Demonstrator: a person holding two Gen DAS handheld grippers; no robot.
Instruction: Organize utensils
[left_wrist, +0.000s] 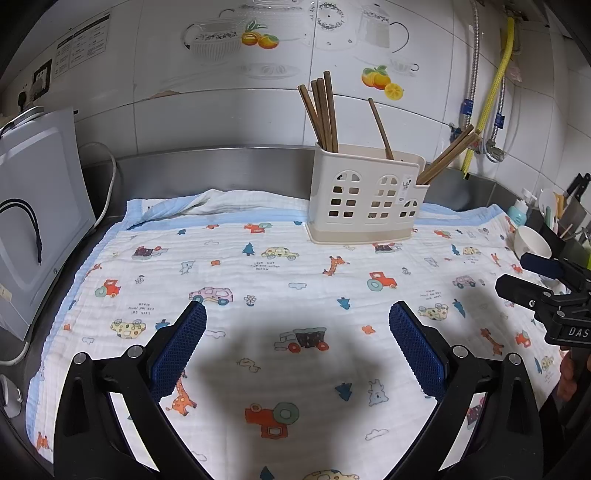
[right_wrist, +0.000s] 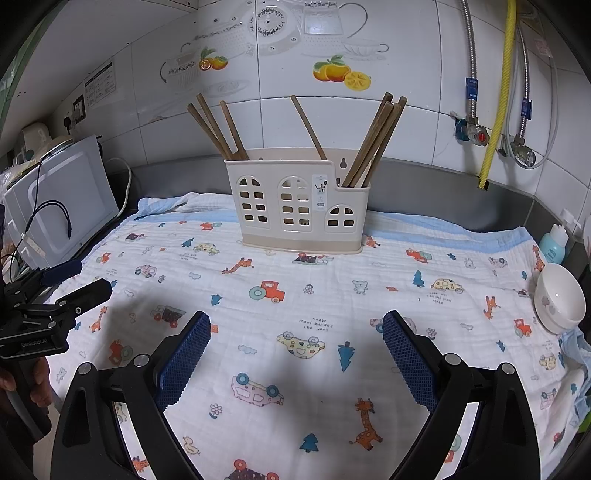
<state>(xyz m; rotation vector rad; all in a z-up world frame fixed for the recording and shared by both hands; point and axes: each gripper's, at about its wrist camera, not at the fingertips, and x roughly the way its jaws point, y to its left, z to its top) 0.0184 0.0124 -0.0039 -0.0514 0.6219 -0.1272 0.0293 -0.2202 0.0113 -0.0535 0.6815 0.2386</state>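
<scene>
A cream plastic utensil holder (left_wrist: 364, 201) with window cut-outs stands at the back of the patterned cloth; it also shows in the right wrist view (right_wrist: 295, 206). Several brown wooden chopsticks (left_wrist: 323, 110) stand in its compartments: a bunch at the left (right_wrist: 218, 127), one in the middle (right_wrist: 308, 127), a bunch at the right (right_wrist: 375, 142). My left gripper (left_wrist: 297, 332) is open and empty above the cloth. My right gripper (right_wrist: 295, 339) is open and empty too; it shows at the right edge of the left wrist view (left_wrist: 532, 280). The left gripper shows at the left edge of the right wrist view (right_wrist: 79, 282).
A white cloth (left_wrist: 280, 280) with cartoon cars covers the steel counter. A white appliance (left_wrist: 37, 221) stands at the left. A white bowl (right_wrist: 559, 299) and a blue bottle (right_wrist: 554, 245) sit at the right edge. Hoses and valves (right_wrist: 495, 110) hang on the tiled wall.
</scene>
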